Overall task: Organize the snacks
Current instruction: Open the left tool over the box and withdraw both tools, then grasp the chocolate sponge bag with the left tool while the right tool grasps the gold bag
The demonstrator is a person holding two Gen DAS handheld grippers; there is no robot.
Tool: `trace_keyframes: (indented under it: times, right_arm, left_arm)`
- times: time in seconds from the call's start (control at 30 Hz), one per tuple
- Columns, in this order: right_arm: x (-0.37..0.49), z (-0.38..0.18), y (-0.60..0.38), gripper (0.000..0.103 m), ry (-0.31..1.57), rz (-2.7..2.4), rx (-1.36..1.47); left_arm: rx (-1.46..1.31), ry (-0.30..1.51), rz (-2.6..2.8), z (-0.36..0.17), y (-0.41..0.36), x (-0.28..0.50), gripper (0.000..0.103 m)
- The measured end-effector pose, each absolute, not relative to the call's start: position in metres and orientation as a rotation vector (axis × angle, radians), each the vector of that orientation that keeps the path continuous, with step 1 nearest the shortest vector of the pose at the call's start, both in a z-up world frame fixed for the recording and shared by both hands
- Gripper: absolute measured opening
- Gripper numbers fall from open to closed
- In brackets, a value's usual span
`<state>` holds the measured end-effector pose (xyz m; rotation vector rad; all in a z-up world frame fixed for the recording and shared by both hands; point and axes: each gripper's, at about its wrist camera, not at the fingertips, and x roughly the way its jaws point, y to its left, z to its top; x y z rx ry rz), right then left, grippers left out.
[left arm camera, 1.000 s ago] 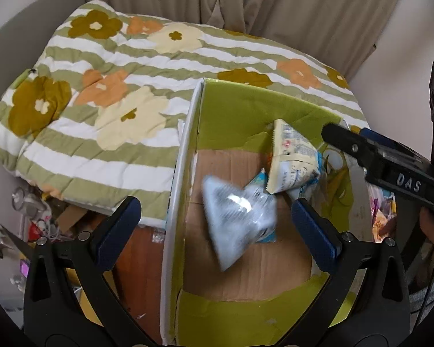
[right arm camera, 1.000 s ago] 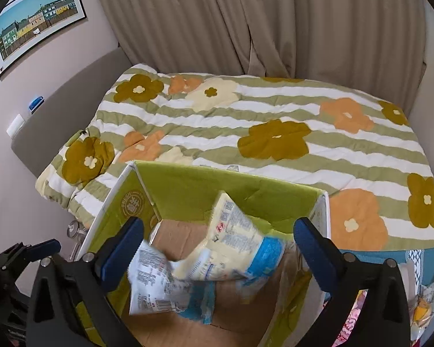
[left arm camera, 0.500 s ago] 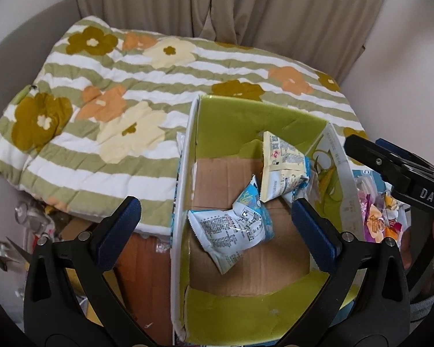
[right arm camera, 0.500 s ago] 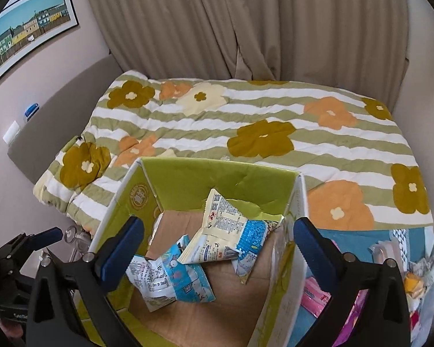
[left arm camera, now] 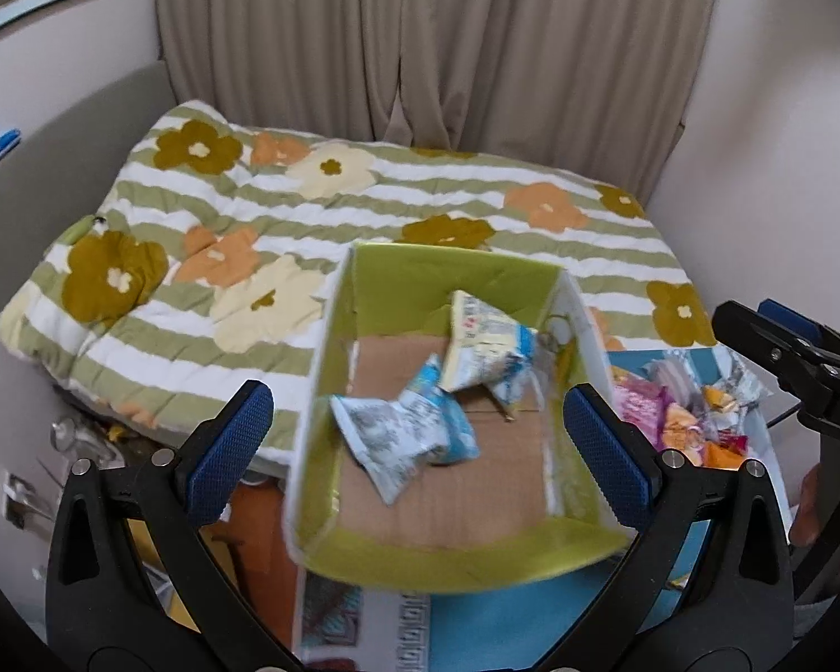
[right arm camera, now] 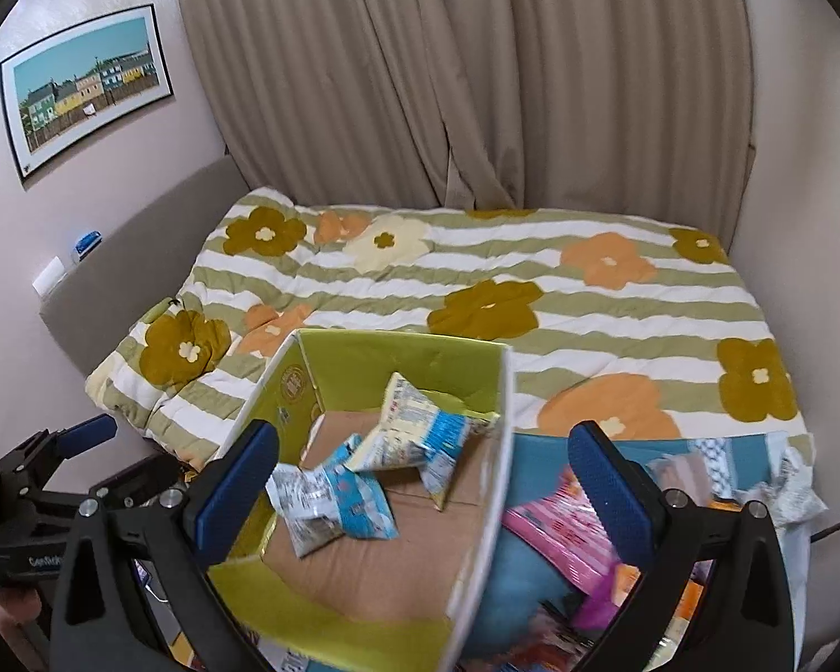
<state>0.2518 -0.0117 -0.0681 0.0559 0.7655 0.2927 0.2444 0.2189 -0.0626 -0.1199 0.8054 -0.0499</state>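
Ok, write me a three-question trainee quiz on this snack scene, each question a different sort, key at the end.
1. True or false: the left tool is shut on a snack packet.
2. Multiple choice: how many snack packets lie in the green cardboard box? A) none B) two C) five
3. Fill in: the loose pile of pink and orange snacks lies on the box's ____ side in both views.

Key
1. False: both it and the right tool are open and hold nothing.
2. B: a blue and white packet and a yellow and blue packet.
3. right
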Motion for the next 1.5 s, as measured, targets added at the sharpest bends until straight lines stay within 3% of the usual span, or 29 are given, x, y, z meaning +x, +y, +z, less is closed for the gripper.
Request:
trace_keyframes:
  times: [0.43,0.77,1.5]
  right_arm:
    - [0.149,-0.065,-0.143,0.103,0.743,0.220,0.068]
    - [0.093,-0.096,-0.224,0.103,0.781,0.190,0.109]
    - [0.062,-0.227,-0.238,0.103,1.069,0.171,0.193]
  left_arm:
    - [-0.088,0.751,-0.115,-0.056,0.099,0.155,0.103]
    - [0.013,0.782,-0.162,-0.097,0.008,0.115,0.103]
    - [0.536,1.107,-0.290,-0.224,-0.091,0.190,0.103]
